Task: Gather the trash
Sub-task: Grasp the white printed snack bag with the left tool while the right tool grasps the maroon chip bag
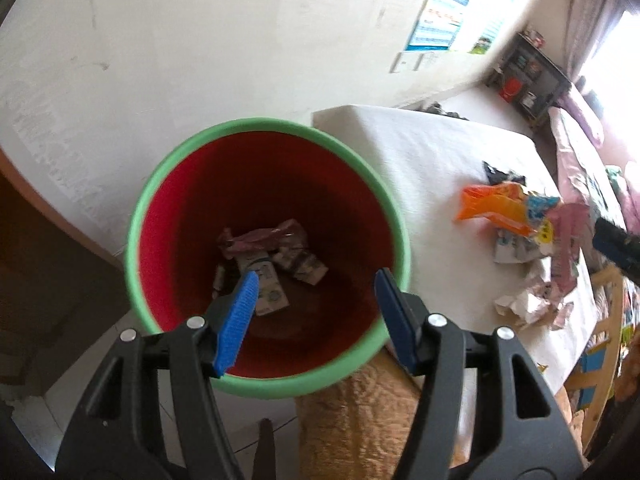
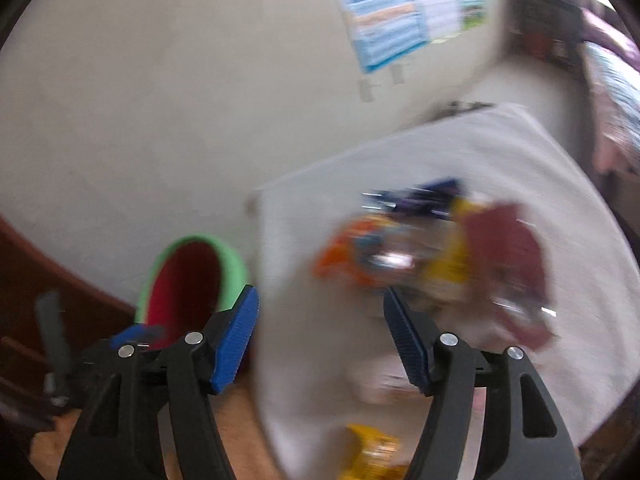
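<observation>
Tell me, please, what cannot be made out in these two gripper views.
- Right wrist view: the trash pile on the white table is smeared by motion blur; single wrappers cannot be told apart.
- Left wrist view: print on the wrappers inside the bin is too small and dim to read.
- Left wrist view: the right gripper is cut off by the right edge.
- Both views: the wall poster is too blurred to read.

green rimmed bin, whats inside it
The bin holds crumpled wrappers at its bottom: a pinkish one and several pale ones. Anything beneath them is covered.
</observation>
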The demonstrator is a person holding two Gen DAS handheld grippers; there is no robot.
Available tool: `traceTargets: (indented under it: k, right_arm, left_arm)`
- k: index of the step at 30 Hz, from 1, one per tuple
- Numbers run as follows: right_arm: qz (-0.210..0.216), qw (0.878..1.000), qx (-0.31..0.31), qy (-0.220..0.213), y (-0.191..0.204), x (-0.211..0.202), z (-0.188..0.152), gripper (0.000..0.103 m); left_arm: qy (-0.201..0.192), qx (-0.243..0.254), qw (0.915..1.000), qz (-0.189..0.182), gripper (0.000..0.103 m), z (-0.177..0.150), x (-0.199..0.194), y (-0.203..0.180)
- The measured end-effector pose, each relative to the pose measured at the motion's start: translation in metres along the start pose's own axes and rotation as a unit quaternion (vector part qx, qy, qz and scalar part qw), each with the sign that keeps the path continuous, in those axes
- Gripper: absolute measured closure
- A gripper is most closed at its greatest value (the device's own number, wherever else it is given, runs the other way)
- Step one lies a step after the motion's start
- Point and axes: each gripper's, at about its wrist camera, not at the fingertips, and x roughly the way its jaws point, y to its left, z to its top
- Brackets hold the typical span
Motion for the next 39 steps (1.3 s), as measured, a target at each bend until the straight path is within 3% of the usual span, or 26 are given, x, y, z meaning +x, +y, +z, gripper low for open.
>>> traceTargets:
  k: [5, 8, 15, 17, 18, 20, 22, 25, 29, 34, 37, 39]
  right_arm:
    - [-0.088, 0.996, 0.024, -0.002, -0.065, 0.009, -0.001, 0.034]
    - [-0.100, 0.994, 0.029, 0.019, -0.088, 0.022, 0.002, 0.024]
    - [-0.108, 0.993, -0.001, 0.052, -0.100, 0.059, 0.007, 0.024]
    - [-0.104, 0.993, -0.005, 0.061, -0.100, 0.065, 0.006, 0.037]
    - [-0.105, 0.993, -0.008, 0.059, -0.101, 0.065, 0.005, 0.037]
    - [-0.101, 0.994, -0.012, 0.051, -0.099, 0.060, 0.005, 0.054]
    - [-0.083, 0.996, -0.003, 0.040, -0.098, 0.048, 0.005, 0.059]
    - [-0.062, 0.998, 0.023, 0.013, -0.098, 0.018, 0.003, 0.061]
    - [-0.031, 0.996, 0.083, -0.020, -0.102, -0.020, -0.012, 0.061]
    - [-0.038, 0.993, 0.104, -0.027, -0.103, -0.043, -0.027, 0.061]
    - [-0.034, 0.992, 0.120, -0.013, -0.105, -0.043, -0.032, 0.061]
    - [-0.036, 0.992, 0.122, -0.004, -0.106, -0.041, -0.035, 0.061]
  left_arm:
    - [0.002, 0.027, 0.9996, -0.009, 0.045, -0.001, -0.001, -0.024]
    - [0.003, 0.045, 0.9989, -0.015, 0.045, -0.002, -0.001, -0.042]
    - [0.015, 0.092, 0.9950, -0.038, 0.044, -0.007, -0.001, -0.085]
    - [0.016, 0.113, 0.9924, -0.048, 0.043, -0.010, -0.003, -0.101]
    - [0.016, 0.123, 0.9909, -0.053, 0.043, -0.011, -0.003, -0.108]
    - [0.018, 0.147, 0.9869, -0.064, 0.043, -0.013, -0.002, -0.127]
    - [0.023, 0.165, 0.9831, -0.076, 0.043, -0.016, 0.002, -0.142]
    - [0.043, 0.205, 0.9727, -0.099, 0.043, -0.020, 0.013, -0.170]
    - [0.068, 0.284, 0.9485, -0.121, 0.043, -0.031, 0.034, -0.214]
    - [0.103, 0.343, 0.9236, -0.138, 0.044, -0.040, 0.062, -0.255]
    - [0.115, 0.357, 0.9176, -0.131, 0.044, -0.044, 0.080, -0.268]
    - [0.125, 0.353, 0.9189, -0.124, 0.044, -0.046, 0.091, -0.272]
